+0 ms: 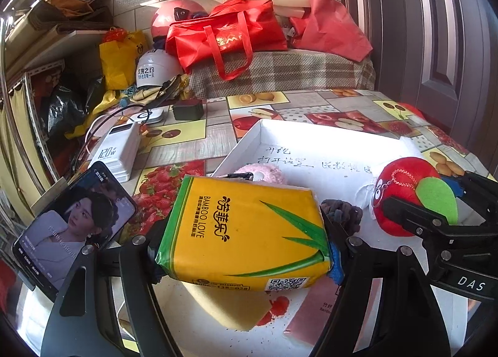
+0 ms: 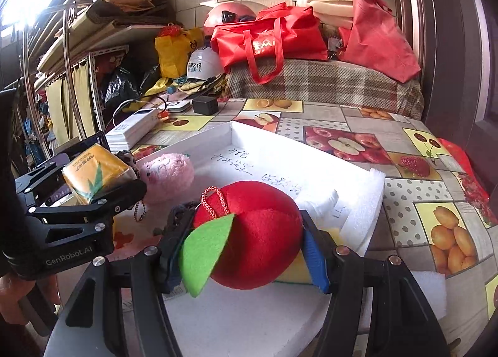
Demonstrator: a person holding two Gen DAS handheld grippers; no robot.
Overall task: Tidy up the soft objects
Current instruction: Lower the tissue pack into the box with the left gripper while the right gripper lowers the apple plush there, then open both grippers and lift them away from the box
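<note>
Two loads ride in our grippers, left gripper (image 1: 246, 232) half-wide, clamping the yellow plastic-wrapped tissue pack (image 1: 249, 232) across its length, right gripper (image 2: 246, 241) likewise squeezing the red plush apple (image 2: 258, 235), both just short of the white foam tray (image 2: 370, 201) ahead, pink plush toy (image 2: 169, 174) inside.

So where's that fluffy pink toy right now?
The pink plush toy lies inside the white box, at its left side. In the right wrist view it sits just beyond the yellow tissue pack, left of the red apple plush.
</note>
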